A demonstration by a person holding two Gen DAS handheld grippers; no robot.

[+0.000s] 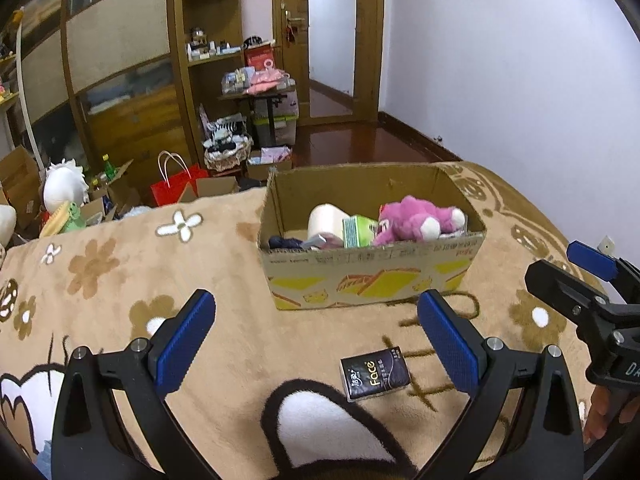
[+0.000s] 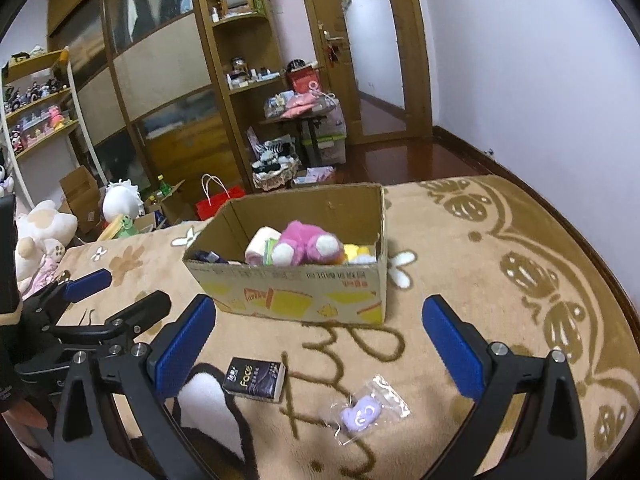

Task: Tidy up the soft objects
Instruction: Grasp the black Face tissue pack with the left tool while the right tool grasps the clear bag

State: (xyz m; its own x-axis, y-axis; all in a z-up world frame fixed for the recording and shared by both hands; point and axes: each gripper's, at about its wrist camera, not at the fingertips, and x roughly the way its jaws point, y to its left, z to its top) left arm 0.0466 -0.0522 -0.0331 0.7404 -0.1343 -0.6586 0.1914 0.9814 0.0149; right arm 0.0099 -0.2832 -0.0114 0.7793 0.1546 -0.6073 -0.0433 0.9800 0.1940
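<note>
The left gripper [image 1: 316, 344] hangs wide open, holding nothing. In front of the brown cardboard box [image 2: 296, 296] lie a black tissue pack [image 2: 255, 378] and a small purple toy in a clear bag [image 2: 362, 414]. The right gripper [image 2: 318, 344] is wide open and empty too. It should drop straight over the slippery bag and squeeze gently.

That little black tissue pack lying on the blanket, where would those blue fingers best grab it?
Probably across its two long side edges, coming straight down from above. The black rectangular tissue pack lies flat on the beige patterned blanket, so only its thin sides offer opposing faces. Both the left gripper and right gripper stand open, wider than the pack.
</note>
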